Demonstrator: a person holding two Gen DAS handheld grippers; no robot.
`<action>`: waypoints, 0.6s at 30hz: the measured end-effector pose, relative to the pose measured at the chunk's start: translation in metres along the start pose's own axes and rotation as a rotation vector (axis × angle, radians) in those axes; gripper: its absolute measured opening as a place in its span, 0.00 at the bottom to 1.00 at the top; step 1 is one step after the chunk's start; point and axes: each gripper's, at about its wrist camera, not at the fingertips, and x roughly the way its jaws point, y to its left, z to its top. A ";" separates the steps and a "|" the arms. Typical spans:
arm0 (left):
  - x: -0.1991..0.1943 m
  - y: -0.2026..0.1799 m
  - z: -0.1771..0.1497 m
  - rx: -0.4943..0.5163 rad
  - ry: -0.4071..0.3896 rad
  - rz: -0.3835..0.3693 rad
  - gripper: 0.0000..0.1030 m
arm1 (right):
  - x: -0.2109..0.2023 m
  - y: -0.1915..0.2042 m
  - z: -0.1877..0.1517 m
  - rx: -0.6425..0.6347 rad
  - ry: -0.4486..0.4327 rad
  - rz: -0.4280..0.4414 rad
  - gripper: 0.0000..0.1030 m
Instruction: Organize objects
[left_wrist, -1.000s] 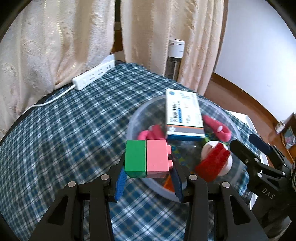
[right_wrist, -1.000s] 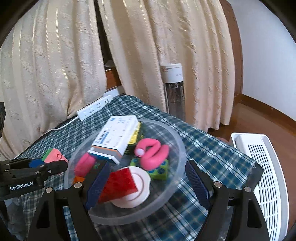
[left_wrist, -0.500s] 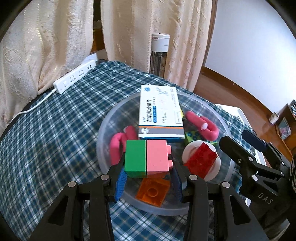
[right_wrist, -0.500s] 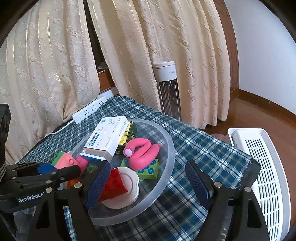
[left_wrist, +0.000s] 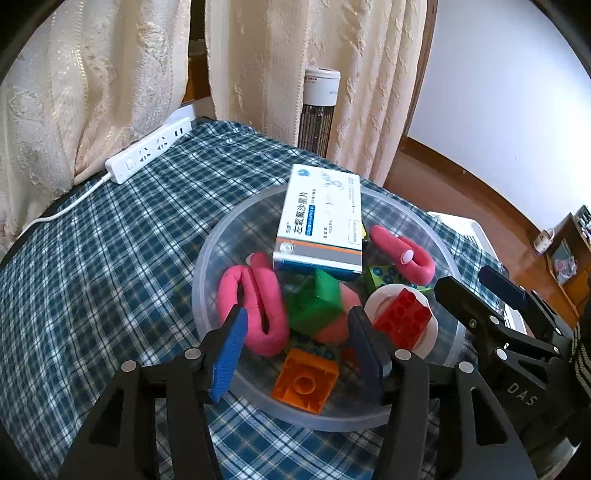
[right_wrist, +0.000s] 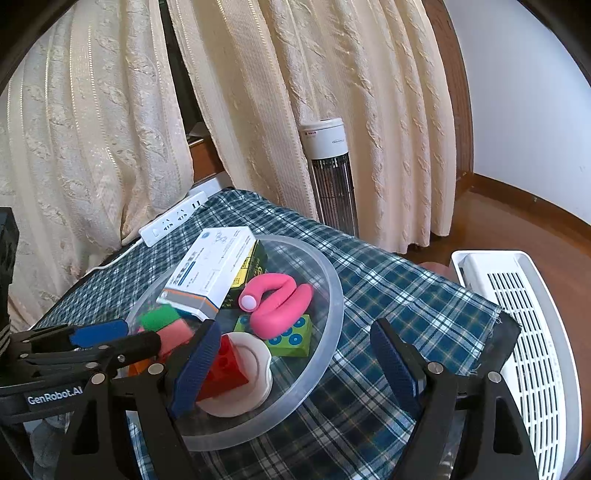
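The left gripper, marked "GenRobot.AI", has just been opening and is hanging spread over the bowl; the green-pink block is lying inside, below the medicine box. The right gripper, marked "DAS", is standing spread astride the bowl's rim.

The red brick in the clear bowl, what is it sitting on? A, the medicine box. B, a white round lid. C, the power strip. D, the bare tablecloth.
B: the red brick rests on a white round lid inside the clear bowl, apart from the medicine box farther back.
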 end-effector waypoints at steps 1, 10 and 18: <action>-0.001 0.001 0.000 -0.001 -0.002 0.000 0.56 | 0.000 0.000 0.000 0.000 0.001 0.002 0.84; -0.013 0.008 -0.008 -0.005 -0.042 0.075 0.59 | -0.006 0.008 -0.004 -0.021 0.006 0.004 0.84; -0.027 0.020 -0.015 -0.013 -0.101 0.166 0.70 | -0.013 0.022 -0.008 -0.056 0.019 0.005 0.87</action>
